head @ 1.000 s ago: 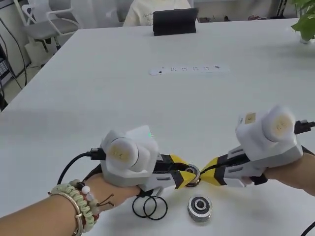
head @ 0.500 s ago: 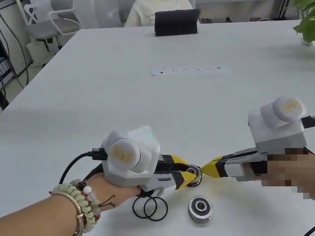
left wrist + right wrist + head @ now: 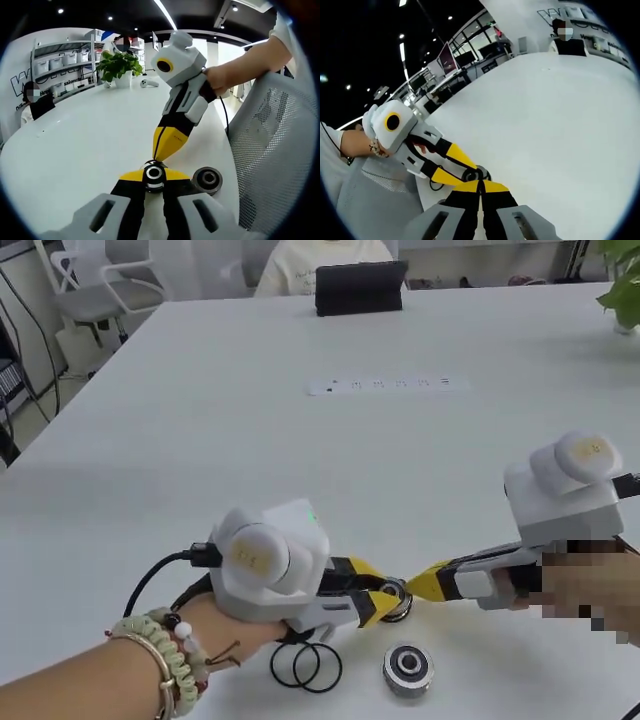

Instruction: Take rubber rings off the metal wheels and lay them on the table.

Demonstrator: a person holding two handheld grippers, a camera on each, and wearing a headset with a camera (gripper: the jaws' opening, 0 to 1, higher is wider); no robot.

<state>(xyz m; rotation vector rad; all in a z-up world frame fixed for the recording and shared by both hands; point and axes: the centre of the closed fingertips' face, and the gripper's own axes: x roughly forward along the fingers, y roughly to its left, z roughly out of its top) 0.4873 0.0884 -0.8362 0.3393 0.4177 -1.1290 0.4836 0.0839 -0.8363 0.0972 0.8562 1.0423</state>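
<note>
The right claw (image 3: pixel 425 586) has swung outward: a second ago its body sat closer in at the lower right of the head view, and now the hand is drawn back towards the right edge with the claw lying flatter. Its yellow tips have not left the held wheel (image 3: pixel 394 597), so I judge the ring on it is still being worked loose, not yet off. The left claw (image 3: pixel 383 600) has barely moved and stays clamped on that wheel, low in the centre of the frame.

In the right gripper view the right claw's jaws are pressed narrow together, right at the wheel. Whether they have nipped rubber, I cannot tell.

Two rubber rings (image 3: pixel 306 666) already lie overlapping on the tabletop (image 3: pixel 300 460) at the bottom of the frame, just below the left hand. A second wheel (image 3: pixel 408 667) lies flat just right of them, apart from both claws.

The work sits near the bottom edge of the tabletop, and the left gripper view shows a mesh chair (image 3: pixel 270 150) close at its right. Open room lies up-frame: bare surface runs as far as a power strip (image 3: pixel 388 385), well apart.
</note>
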